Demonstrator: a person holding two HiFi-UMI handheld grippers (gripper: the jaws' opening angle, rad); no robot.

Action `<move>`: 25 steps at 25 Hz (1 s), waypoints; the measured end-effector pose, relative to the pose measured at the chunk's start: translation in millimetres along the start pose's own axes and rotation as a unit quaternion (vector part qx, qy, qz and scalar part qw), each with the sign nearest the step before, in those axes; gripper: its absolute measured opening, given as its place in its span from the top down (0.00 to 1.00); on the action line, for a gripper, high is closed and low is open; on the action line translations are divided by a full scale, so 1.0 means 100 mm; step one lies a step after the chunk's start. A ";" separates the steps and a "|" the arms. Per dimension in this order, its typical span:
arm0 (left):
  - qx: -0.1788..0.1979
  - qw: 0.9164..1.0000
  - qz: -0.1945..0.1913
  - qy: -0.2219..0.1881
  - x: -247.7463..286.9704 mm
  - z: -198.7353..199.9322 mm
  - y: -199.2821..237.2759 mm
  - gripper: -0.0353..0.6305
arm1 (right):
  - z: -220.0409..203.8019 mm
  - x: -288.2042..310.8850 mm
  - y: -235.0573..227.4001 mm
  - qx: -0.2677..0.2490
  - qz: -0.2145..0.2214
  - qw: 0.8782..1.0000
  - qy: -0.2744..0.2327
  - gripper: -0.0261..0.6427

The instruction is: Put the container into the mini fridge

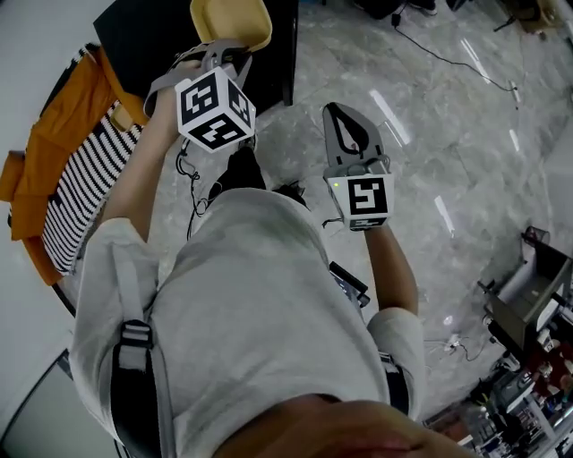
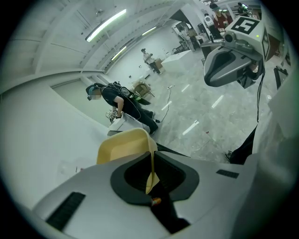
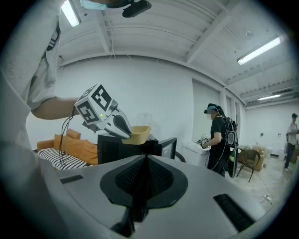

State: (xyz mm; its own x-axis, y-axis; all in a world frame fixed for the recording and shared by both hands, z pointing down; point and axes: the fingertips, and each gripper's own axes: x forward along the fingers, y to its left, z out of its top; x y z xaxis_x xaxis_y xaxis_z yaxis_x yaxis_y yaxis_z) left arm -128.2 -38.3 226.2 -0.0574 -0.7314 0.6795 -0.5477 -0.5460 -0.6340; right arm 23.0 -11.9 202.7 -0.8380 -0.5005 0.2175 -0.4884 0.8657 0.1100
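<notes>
A pale yellow plastic container (image 1: 231,22) hangs over the top of the black mini fridge (image 1: 143,36). My left gripper (image 1: 233,49) is shut on its rim; in the left gripper view the thin yellow wall (image 2: 125,145) runs edge-on between the jaws of the left gripper (image 2: 150,179). The right gripper (image 1: 345,118) is held over the floor to the right of the fridge, shut with nothing in it. In the right gripper view, beyond the right gripper (image 3: 144,161), the container (image 3: 139,134) hangs over the fridge (image 3: 112,148), whose door (image 3: 168,147) stands open.
An orange and striped-cloth sofa (image 1: 72,170) sits left of the fridge. Cables (image 1: 192,192) trail on the marble floor. Equipment (image 1: 528,304) is stacked at the lower right. A person with a backpack (image 3: 219,135) stands by a white counter beyond the fridge.
</notes>
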 end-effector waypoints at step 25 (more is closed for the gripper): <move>-0.015 0.998 0.032 -0.046 0.47 0.23 -0.70 0.90 | -1.12 0.24 -0.16 0.083 -0.080 0.993 0.035 0.90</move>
State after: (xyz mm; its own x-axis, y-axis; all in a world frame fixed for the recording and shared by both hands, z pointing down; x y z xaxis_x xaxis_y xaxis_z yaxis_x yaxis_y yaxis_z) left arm -73.4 -43.9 293.6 -0.0182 -0.7997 0.6001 -0.5695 -0.4850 -0.6636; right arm 38.3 -36.1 314.4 -0.7308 -0.6238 0.2771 -0.6518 0.7583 -0.0120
